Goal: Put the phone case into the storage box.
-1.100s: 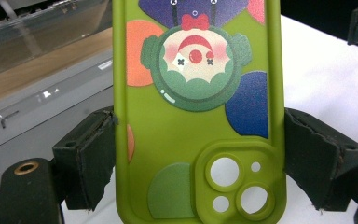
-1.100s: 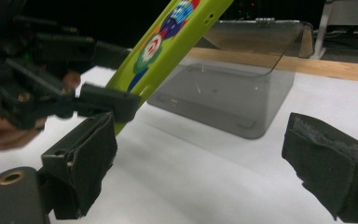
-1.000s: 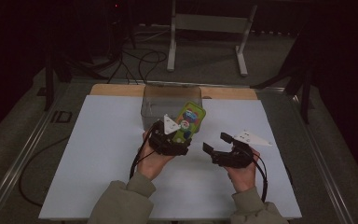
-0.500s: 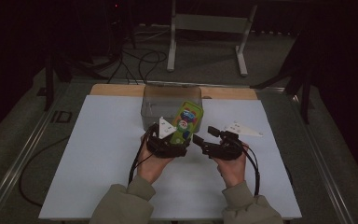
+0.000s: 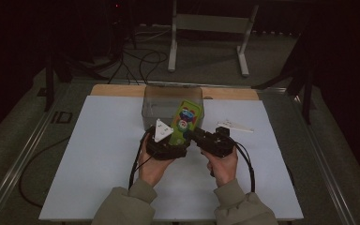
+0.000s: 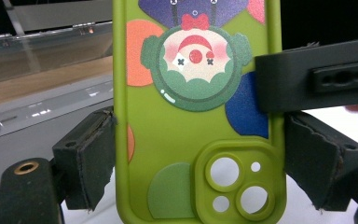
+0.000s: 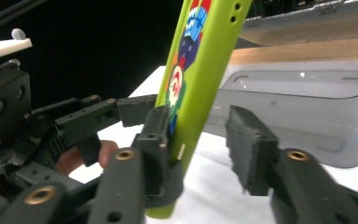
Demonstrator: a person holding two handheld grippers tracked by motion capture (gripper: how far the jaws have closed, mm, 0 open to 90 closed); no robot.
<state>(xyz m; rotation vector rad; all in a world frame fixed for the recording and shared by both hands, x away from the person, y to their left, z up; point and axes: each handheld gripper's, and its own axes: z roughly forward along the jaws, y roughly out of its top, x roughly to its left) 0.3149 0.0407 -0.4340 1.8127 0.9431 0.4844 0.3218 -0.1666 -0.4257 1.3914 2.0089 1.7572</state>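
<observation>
A green phone case with a cartoon print stands tilted above the white table, its camera cut-outs at the lower end. My left gripper is shut on it, with the pads pressing both long edges. My right gripper has come in from the right, and its jaws have just been closing around the case's lower edge. One of its pads lies against the printed face. The other pad stands a little apart from the back.
A clear plastic box sits on the table just behind the case. A white sheet covers the table, with a wooden strip at the far edge. A metal stand and cables lie on the floor beyond.
The right hand has moved left up to the case, and its jaws have narrowed from wide open to around the case's edge. The left hand and the case have stayed still.
</observation>
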